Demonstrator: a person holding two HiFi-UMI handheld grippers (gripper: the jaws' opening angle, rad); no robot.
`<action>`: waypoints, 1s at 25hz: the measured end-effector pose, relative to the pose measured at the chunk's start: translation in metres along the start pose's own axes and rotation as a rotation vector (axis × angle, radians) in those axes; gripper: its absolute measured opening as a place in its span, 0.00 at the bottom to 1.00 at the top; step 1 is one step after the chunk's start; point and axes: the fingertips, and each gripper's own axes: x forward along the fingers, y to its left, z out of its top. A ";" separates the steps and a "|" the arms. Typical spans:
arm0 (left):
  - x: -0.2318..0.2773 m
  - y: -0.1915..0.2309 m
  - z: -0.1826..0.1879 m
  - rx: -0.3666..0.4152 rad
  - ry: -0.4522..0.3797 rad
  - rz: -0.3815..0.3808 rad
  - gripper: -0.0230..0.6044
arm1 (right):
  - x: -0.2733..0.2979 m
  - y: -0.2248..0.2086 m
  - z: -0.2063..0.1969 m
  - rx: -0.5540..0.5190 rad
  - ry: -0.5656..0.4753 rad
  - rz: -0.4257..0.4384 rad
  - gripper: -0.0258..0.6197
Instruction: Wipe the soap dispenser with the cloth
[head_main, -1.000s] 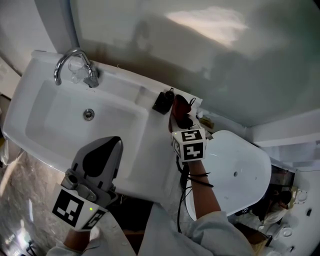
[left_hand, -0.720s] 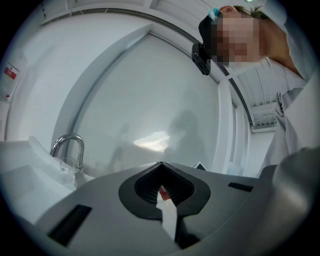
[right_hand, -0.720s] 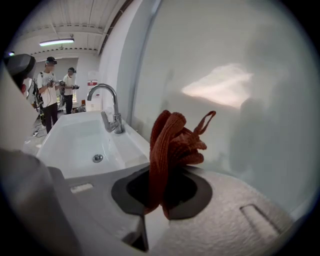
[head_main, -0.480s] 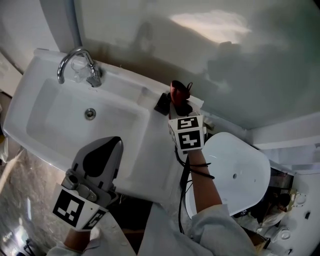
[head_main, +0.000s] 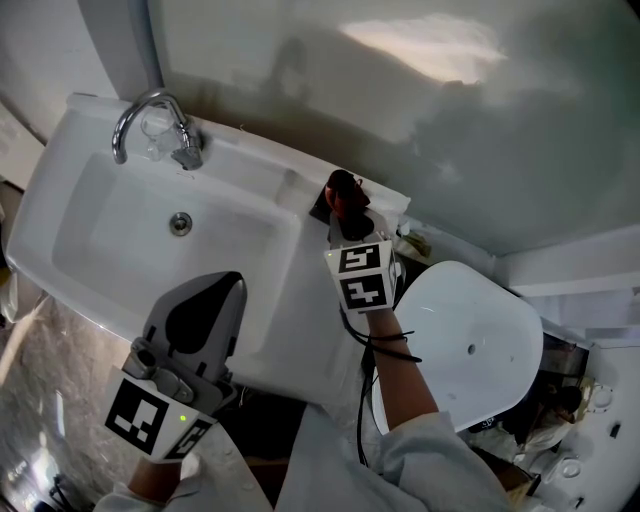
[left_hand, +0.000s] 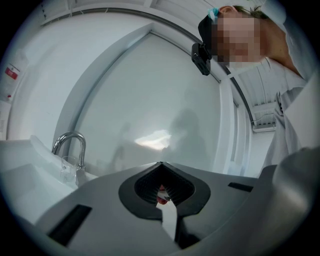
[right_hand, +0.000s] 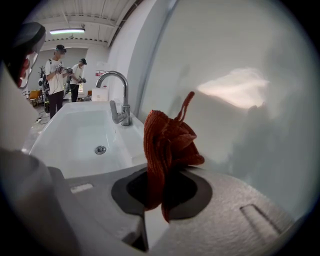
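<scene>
Right gripper (right_hand: 159, 197) clamped on red cloth (right_hand: 165, 145), just beside dark soap dispenser (head_main: 319, 208) on sink (head_main: 120, 230) ledge. Left gripper (head_main: 228, 290) closed, empty. Risk: dispenser toppled into sink by sideways wiping pressure.

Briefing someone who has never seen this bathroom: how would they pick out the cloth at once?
Find the white sink, then go to its back right corner by the wall. There the right tongs are shut on the cloth: a bunched, rust-red knitted rag, the only red thing among white, grey and black.
</scene>
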 end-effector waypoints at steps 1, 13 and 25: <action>0.000 0.001 -0.001 -0.001 0.002 0.000 0.04 | 0.001 0.002 -0.001 0.002 0.001 0.001 0.13; 0.001 0.012 -0.007 -0.001 0.021 0.034 0.04 | 0.038 0.047 -0.053 0.047 0.130 0.127 0.13; 0.002 0.018 -0.011 -0.005 0.018 0.050 0.04 | 0.056 0.087 -0.050 0.226 0.129 0.272 0.13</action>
